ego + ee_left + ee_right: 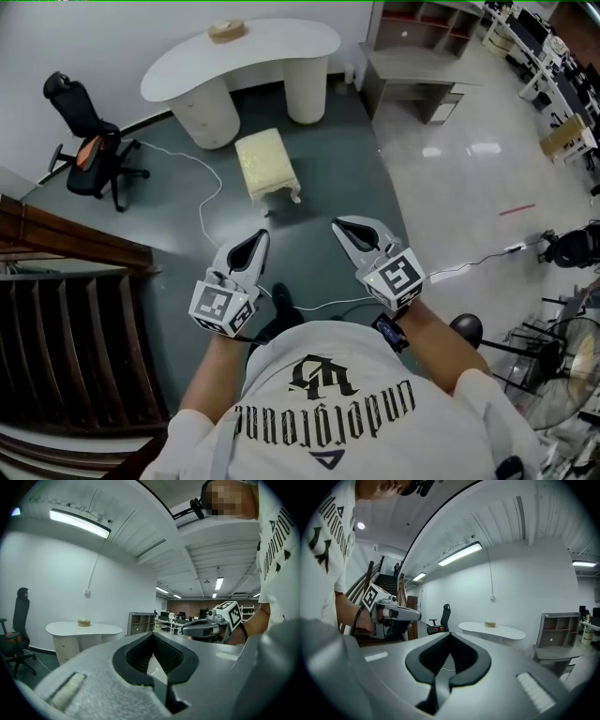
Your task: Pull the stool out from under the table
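1. The person wears a white short-sleeved T-shirt (328,412) with black gothic lettering and a black emblem printed on the back.
2. A black wristband (388,331) circles the right wrist.
3. The left gripper (263,234) and the right gripper (337,224) have pale grey shells with a black lining inside the jaws.
4. Each gripper carries a marker cube, one on the left (223,307) and one on the right (397,275), white with black square patterns.
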